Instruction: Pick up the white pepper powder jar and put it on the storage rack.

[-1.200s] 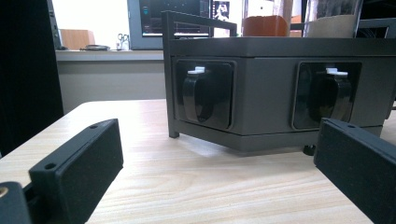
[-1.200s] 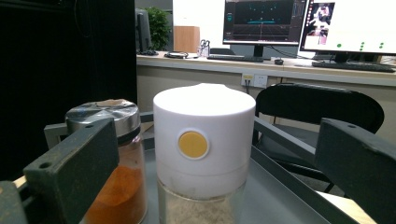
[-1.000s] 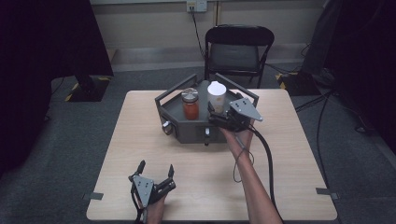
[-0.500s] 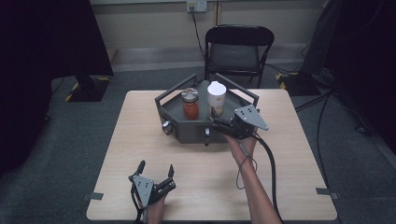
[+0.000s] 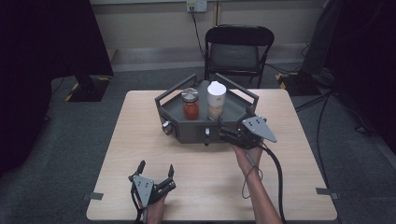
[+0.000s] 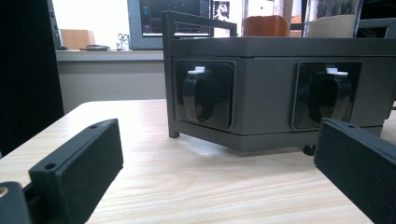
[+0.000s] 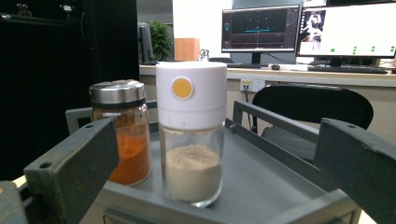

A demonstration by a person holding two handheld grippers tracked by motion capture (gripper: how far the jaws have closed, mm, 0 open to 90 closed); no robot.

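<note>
A grey tray with side rails and front knobs stands at the table's far middle. On it are a metal-lidded jar of orange-red powder and a white-capped jar of beige powder. My right gripper hovers at the tray's near right corner, open, pointing at the jars. In the right gripper view the white-capped jar stands framed by the wide jaws, farther off, untouched, with the orange jar to its left. My left gripper rests open near the table's front edge, facing the tray's black knobs.
A black chair stands behind the table. The right gripper's cable trails over the table's right part. Bare wood lies between the tray and the front edge. Monitors sit on a desk far behind.
My right gripper has drawn back from the white-capped jar, toward the near edge and slightly right, with nothing in it. The left gripper and both jars stayed still.
</note>
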